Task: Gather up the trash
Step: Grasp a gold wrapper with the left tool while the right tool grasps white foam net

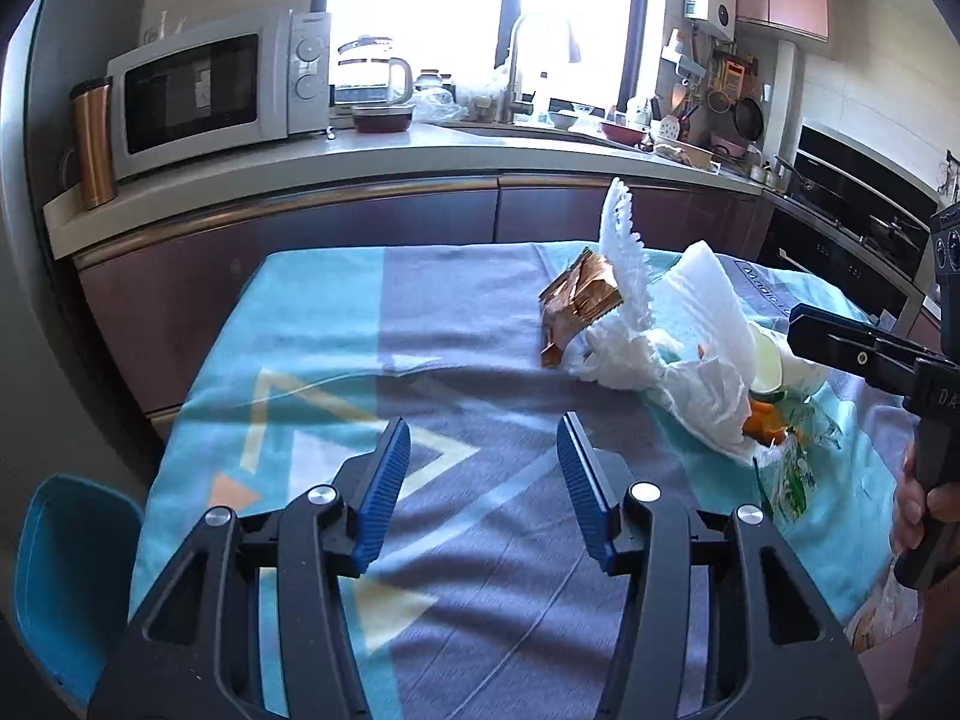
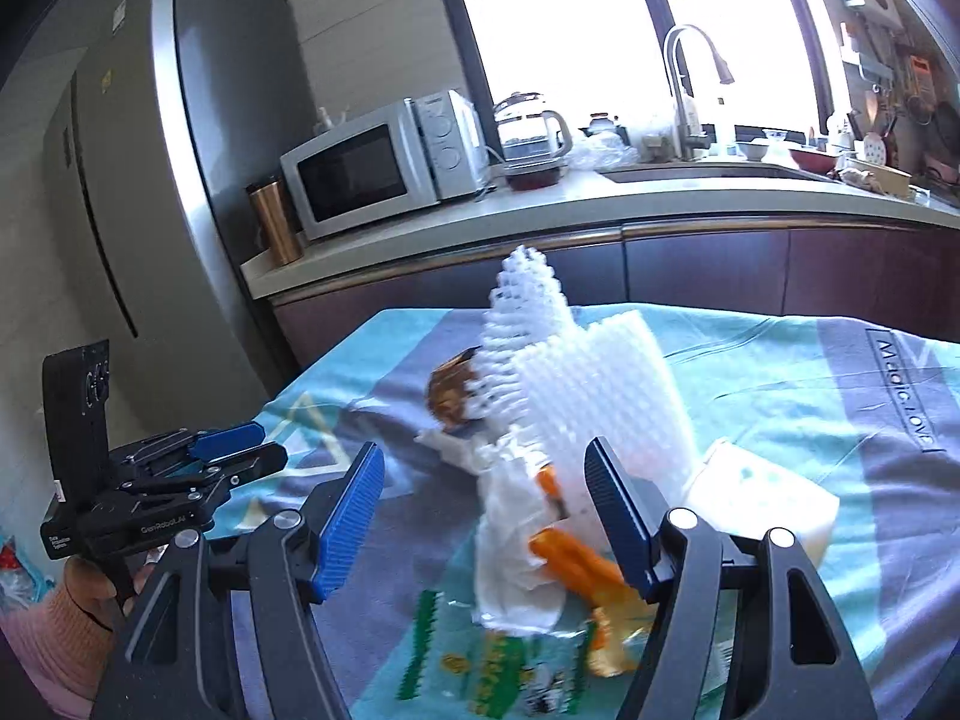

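Turquoise-and-grey patterned cloth (image 1: 456, 324) is spread over the worktop, which carries every item listed.

White foam netting sleeve (image 2: 576, 384): stood upright in the middle of the trash pile, toward the far right of the worktop as seen from the left wrist.

White crumpled paper towel (image 2: 516, 546): draped against the sleeve's near side, over the peel.

Green-printed clear plastic wrapper (image 2: 480, 666): laid flat at the pile's near edge.

Brown crumpled foil packet (image 1: 579, 300): lodged just beside the sleeve, on its left.

Orange peel pieces (image 2: 576, 558): tucked under the towel and partly hidden.

Left gripper (image 1: 483, 480): jaws parted about halfway, nothing between them, held over bare cloth well apart from the pile.

Right gripper (image 2: 483, 516): jaws wide, nothing clamped; towel and peel are framed between the fingers.

Risks, as judged: a grab at the loose towel alone would likely leave the peel behind or scatter it; the light sleeve could be toppled by a brushing finger; cloth could be pinched if the jaws are closed too low.
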The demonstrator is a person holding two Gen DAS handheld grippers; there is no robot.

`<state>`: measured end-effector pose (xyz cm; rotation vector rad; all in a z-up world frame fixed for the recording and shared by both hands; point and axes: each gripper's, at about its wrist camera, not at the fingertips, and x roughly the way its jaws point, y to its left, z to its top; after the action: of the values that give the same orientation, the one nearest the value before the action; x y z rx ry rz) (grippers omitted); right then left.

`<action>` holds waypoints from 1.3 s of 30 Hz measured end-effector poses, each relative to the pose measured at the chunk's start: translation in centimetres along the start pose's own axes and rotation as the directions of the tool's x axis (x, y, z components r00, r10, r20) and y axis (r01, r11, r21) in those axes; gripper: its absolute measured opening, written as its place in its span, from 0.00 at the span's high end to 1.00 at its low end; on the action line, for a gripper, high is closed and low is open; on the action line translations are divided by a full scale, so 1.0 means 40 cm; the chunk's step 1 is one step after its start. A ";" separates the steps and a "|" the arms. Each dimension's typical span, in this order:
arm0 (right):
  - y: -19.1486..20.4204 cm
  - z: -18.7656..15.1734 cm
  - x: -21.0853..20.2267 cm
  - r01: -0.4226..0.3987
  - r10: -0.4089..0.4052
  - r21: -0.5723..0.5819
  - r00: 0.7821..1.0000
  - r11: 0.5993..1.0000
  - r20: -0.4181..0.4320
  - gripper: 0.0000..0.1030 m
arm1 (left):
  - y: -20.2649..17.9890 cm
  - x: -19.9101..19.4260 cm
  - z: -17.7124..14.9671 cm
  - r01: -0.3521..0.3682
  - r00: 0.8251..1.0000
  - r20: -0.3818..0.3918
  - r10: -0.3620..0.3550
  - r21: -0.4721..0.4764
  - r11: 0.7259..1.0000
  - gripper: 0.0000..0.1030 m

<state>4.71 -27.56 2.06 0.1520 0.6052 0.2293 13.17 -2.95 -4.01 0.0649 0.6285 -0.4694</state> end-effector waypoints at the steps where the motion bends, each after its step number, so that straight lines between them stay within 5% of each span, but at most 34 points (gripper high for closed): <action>1: -0.017 0.009 0.003 0.021 -0.021 0.002 1.000 1.000 0.001 0.34 | -0.013 0.011 0.013 0.005 1.000 0.004 -0.005 0.014 1.000 0.51; 8: -0.117 0.043 0.063 0.084 -0.082 0.018 0.995 0.996 -0.053 0.27 | -0.082 0.106 0.086 0.080 0.997 0.000 -0.080 0.054 0.995 0.51; 18: -0.144 0.047 0.133 0.051 -0.047 0.030 0.992 0.998 -0.120 0.25 | -0.143 0.231 0.132 0.110 0.993 -0.057 -0.104 0.109 0.988 0.53; 21: -0.142 0.047 0.131 0.042 -0.037 0.034 0.992 0.999 -0.118 0.31 | -0.143 0.259 0.139 0.125 0.990 -0.080 -0.118 0.099 0.987 0.69; 28: -0.150 0.042 0.131 0.028 -0.024 0.030 0.991 0.999 -0.133 0.63 | -0.144 0.268 0.140 0.106 0.992 -0.073 -0.098 0.112 0.988 0.98; 34: -0.137 0.037 0.128 0.007 -0.006 0.007 0.990 1.000 -0.137 0.90 | -0.135 0.238 0.135 0.086 0.995 -0.054 -0.080 0.109 0.990 0.98; 39: -0.130 0.042 0.114 0.007 -0.006 0.006 0.992 1.000 -0.123 0.90 | -0.114 0.203 0.133 0.086 0.996 -0.034 -0.083 0.084 0.993 0.98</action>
<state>10.19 -31.54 -0.12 0.1431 0.7293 0.2315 19.83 -11.33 -4.02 0.1275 0.6425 -0.5784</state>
